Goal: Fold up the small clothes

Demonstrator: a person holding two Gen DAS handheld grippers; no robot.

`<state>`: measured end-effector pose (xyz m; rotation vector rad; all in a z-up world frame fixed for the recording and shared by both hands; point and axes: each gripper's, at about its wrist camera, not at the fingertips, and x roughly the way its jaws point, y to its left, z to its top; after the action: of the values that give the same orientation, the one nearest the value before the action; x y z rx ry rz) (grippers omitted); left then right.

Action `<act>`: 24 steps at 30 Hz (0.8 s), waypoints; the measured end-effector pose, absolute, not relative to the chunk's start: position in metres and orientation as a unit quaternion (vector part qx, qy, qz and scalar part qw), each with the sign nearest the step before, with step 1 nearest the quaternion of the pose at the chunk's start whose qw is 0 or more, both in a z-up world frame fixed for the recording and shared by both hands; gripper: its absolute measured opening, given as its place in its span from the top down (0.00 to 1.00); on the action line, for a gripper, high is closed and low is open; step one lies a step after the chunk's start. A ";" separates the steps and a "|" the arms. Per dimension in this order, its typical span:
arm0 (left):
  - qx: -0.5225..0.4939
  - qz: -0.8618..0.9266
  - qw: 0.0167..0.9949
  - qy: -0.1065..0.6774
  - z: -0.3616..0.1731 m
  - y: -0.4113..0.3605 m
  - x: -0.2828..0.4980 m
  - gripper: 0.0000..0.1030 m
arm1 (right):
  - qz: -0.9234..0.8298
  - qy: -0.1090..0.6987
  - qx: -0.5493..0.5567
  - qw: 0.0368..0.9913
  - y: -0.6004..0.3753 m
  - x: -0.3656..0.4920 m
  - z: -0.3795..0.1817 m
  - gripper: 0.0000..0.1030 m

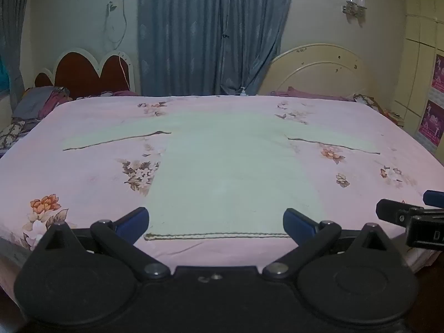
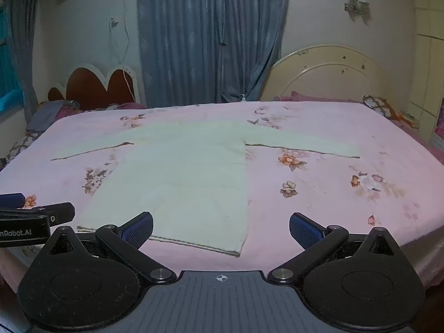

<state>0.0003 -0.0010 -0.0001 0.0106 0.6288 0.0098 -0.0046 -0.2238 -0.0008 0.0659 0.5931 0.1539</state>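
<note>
A pale long-sleeved top [image 1: 230, 172] lies flat on the pink floral bedsheet [image 1: 83, 183] — sleeves spread wide. The left gripper [image 1: 216, 223] hovers over its hem, jaws wide apart — nothing between them.

Both views were dim, bluish and soft; fisheye bending curved the edges, with dark vignetted corners throughout.

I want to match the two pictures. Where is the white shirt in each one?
Left wrist view: the white shirt lies flat in the middle of the pink bed, hem between the open left gripper fingers.
Right wrist view: the shirt sits left of centre.
Shared landmark: the blue curtain behind the bed.
</note>
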 end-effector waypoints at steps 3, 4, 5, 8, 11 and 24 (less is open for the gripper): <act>0.005 0.005 0.951 0.309 0.000 -0.002 0.001 0.00 | 0.077 0.291 0.033 0.953 -0.224 -0.004 -0.001 0.00; 0.003 0.004 0.951 0.310 0.000 -0.002 0.001 0.00 | 0.078 0.291 0.033 0.953 -0.224 -0.004 -0.001 0.00; 0.002 0.004 0.951 0.309 0.003 -0.003 0.003 0.00 | 0.078 0.290 0.032 0.953 -0.224 -0.004 -0.002 0.00; 0.002 0.005 0.951 0.310 0.001 -0.002 0.004 0.00 | 0.080 0.290 0.032 0.953 -0.225 -0.001 -0.004 0.00; 0.001 0.006 0.951 0.308 0.000 -0.002 0.002 0.00 | 0.080 0.288 0.031 0.954 -0.226 0.002 -0.007 0.00; 0.000 0.005 0.952 0.306 -0.001 0.000 0.003 0.00 | 0.073 0.285 0.026 0.956 -0.222 -0.005 0.002 0.00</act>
<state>0.0033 0.0005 -0.0011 -0.0002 0.6229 0.0110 -0.0052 -0.2217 0.0025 0.0532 0.5776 0.1478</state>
